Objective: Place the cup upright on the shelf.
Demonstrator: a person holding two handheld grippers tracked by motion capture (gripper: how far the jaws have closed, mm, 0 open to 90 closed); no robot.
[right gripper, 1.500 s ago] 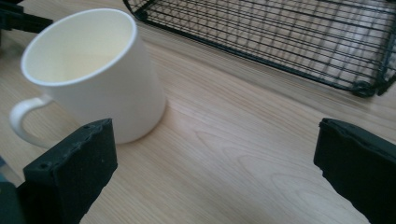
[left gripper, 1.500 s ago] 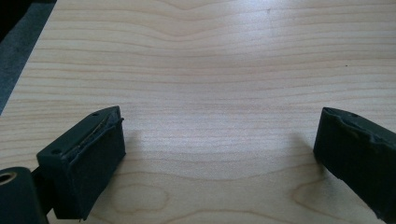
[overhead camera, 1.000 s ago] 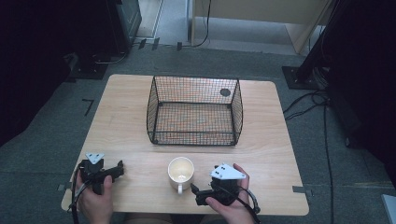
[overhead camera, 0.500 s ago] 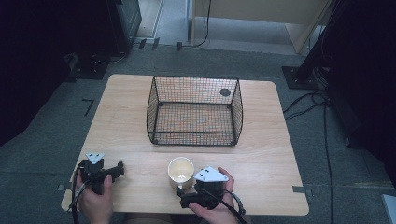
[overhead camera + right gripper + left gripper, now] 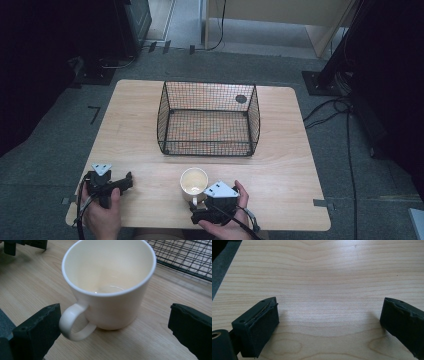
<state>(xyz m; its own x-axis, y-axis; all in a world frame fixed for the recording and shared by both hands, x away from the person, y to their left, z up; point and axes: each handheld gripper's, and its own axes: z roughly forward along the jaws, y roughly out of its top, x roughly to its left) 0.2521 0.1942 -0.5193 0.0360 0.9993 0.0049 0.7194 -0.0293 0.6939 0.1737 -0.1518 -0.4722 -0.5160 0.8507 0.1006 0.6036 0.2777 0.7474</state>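
Closing in on the mug [image 5: 110, 285], we have the right gripper [image 5: 113, 327] spread wide around it at the table's [image 5: 280, 170] near edge, in front of the basket [image 5: 207, 117]. Best to centre the body, keep the handle [image 5: 72, 325] off the left pad, then squeeze. Left gripper [image 5: 329, 322] rests spread over bare wood.

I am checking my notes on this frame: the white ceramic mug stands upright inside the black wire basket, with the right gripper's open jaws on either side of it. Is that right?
Not quite. The white ceramic mug stands upright on the light wooden table, in front of the black wire basket, not inside it; the high view shows this. The right gripper does have its open jaws on either side of it.
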